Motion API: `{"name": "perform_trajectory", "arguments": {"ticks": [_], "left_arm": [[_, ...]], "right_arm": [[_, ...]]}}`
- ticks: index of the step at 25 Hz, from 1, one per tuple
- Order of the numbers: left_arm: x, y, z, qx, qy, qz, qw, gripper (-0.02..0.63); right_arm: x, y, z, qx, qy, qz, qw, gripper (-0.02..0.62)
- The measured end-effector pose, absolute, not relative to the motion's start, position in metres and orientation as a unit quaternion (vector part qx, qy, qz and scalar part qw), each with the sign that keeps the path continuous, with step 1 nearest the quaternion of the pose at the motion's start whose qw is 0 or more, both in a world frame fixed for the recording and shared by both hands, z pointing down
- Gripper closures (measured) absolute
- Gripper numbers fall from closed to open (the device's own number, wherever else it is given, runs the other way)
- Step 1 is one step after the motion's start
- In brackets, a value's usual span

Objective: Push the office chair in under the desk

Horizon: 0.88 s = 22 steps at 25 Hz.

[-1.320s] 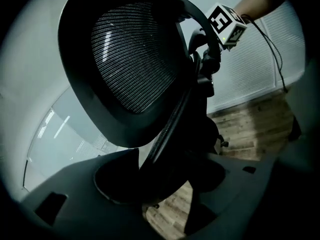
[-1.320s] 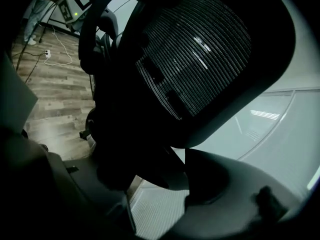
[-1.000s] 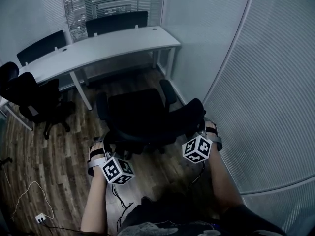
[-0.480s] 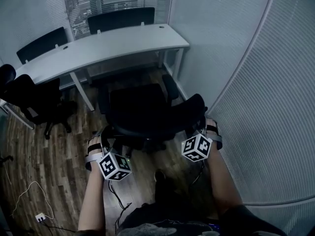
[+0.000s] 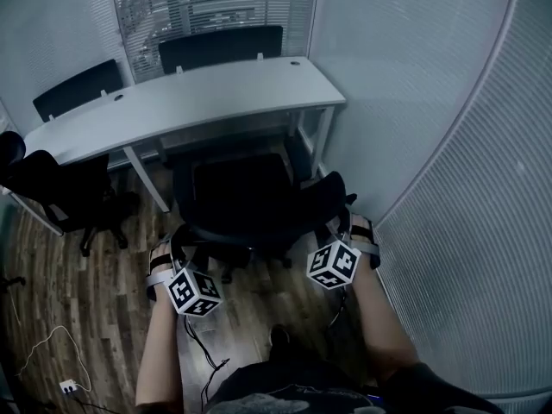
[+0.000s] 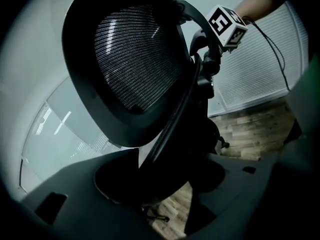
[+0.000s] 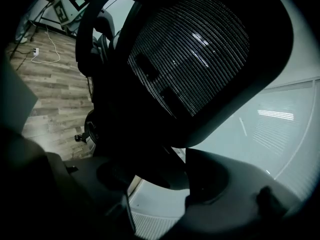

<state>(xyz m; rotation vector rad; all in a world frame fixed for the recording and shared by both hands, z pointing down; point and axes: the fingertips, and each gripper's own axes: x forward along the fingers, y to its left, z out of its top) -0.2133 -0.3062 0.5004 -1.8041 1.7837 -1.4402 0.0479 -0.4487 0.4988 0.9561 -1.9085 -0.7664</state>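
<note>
A black mesh-backed office chair faces the white desk, with its armrests reaching the desk's front edge. My left gripper is at the left side of the backrest and my right gripper at the right side. In the left gripper view the backrest fills the frame, and its dark rim runs down between the jaws of the left gripper, which close on it. The right gripper view shows the backrest likewise, its lower edge caught between the jaws of the right gripper.
Another black chair stands at the left on the wooden floor. Two more chairs sit behind the desk. A frosted glass wall runs close along the right. A cable and a power strip lie at the lower left.
Both grippers and the chair have moved forward together toward the desk. The chair's front now meets the desk's edge, and the desk looks nearer.
</note>
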Motion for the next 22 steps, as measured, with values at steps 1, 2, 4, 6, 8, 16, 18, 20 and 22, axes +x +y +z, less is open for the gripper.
{"name": "perform_trajectory", "arguments": {"ticks": [1,2,4,6,8,16,18,20,22], "left_arm": [[-0.216,-0.315,0.501,-0.613,0.61,-0.49,0.11,0.333],[-0.219,-0.324,0.502,-0.611,0.613,-0.49,0.107,0.333],[-0.224,-0.34,0.503,-0.607,0.617,-0.491,0.102,0.332],[-0.229,-0.354,0.504,-0.604,0.619,-0.491,0.1,0.331],[-0.235,-0.366,0.503,-0.602,0.622,-0.49,0.1,0.331],[-0.279,-0.406,0.503,-0.603,0.623,-0.49,0.092,0.327],[-0.292,-0.417,0.502,-0.602,0.626,-0.485,0.102,0.327],[-0.303,-0.428,0.502,-0.602,0.629,-0.48,0.111,0.324],[-0.312,-0.441,0.503,-0.601,0.63,-0.477,0.117,0.324]], "right_arm": [[0.045,-0.458,0.5,0.381,-0.763,-0.307,0.422,0.311],[0.042,-0.468,0.501,0.38,-0.764,-0.309,0.42,0.311],[0.035,-0.486,0.501,0.379,-0.766,-0.313,0.415,0.311],[0.029,-0.501,0.502,0.375,-0.768,-0.315,0.413,0.311],[0.023,-0.513,0.501,0.369,-0.771,-0.317,0.412,0.311],[-0.019,-0.546,0.498,0.358,-0.779,-0.331,0.394,0.311],[-0.032,-0.556,0.497,0.36,-0.778,-0.332,0.394,0.311],[-0.043,-0.568,0.499,0.36,-0.778,-0.332,0.393,0.311],[-0.053,-0.582,0.501,0.358,-0.78,-0.333,0.391,0.311]]}}
